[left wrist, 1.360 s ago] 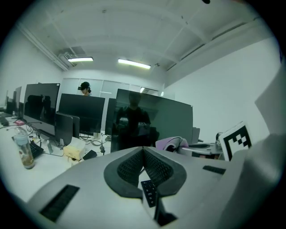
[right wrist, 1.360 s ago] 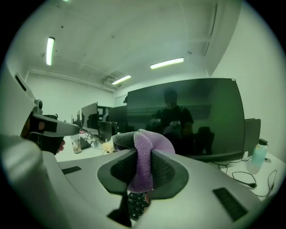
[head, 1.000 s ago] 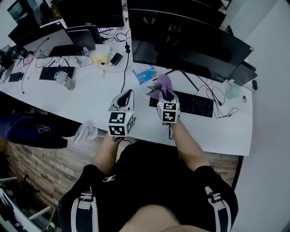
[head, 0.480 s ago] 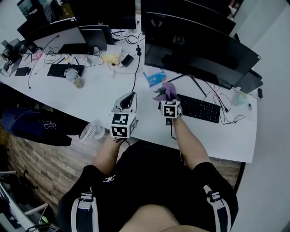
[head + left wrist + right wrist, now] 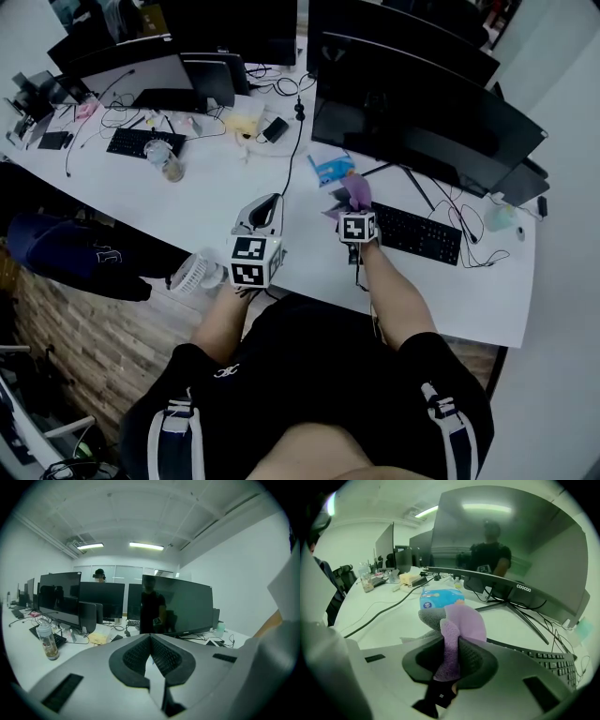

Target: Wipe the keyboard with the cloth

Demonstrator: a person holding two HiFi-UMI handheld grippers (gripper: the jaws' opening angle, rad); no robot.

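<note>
We saw the keyboard (image 5: 417, 234) lying on the desk (image 5: 206, 202), in front of the monitor (image 5: 422, 112). The right gripper (image 5: 353, 208) hung at the keyboard's left end with the cloth (image 5: 356, 190) between its jaws. Behind the cloth lay a tissue pack (image 5: 333, 169). The left gripper (image 5: 272, 200) stood left of the right one, over the desk's near part. A fan (image 5: 194, 273) sat at the near edge, left again; a bottle (image 5: 169, 162) stood farther back.
</note>
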